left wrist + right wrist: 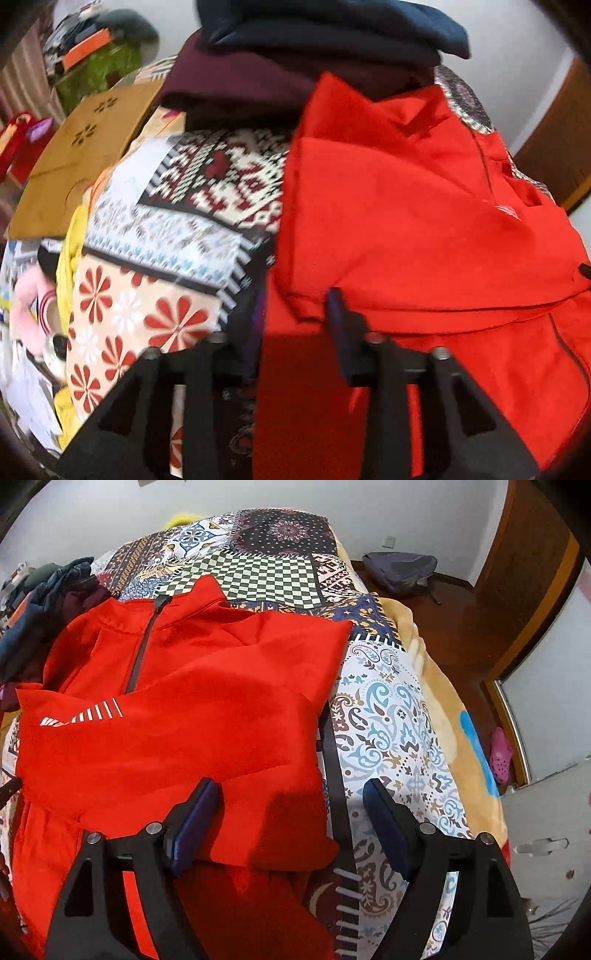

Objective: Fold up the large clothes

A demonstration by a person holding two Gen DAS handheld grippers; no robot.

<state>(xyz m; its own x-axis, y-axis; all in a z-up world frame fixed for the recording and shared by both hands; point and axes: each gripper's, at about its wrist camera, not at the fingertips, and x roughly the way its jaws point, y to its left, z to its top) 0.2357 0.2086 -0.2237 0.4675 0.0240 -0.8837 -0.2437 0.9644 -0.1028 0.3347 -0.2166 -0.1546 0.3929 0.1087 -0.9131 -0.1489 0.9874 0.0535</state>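
Observation:
A red zip-neck top (192, 709) lies partly folded on a patchwork bedspread (391, 716), sleeves laid over its front; it also fills the right of the left wrist view (406, 229). My left gripper (295, 314) is open, its fingers astride the top's left edge near the hem. My right gripper (291, 808) is open wide and empty, hovering above the top's lower right edge. The left finger pad (195, 823) is over red cloth, the right one over the bedspread.
Folded maroon (236, 85) and navy (332, 33) clothes are stacked at the bed's far end. A brown cardboard box (77, 158) and clutter sit left of the bed. On the floor to the right are a grey backpack (402, 570) and a pink shoe (500, 755).

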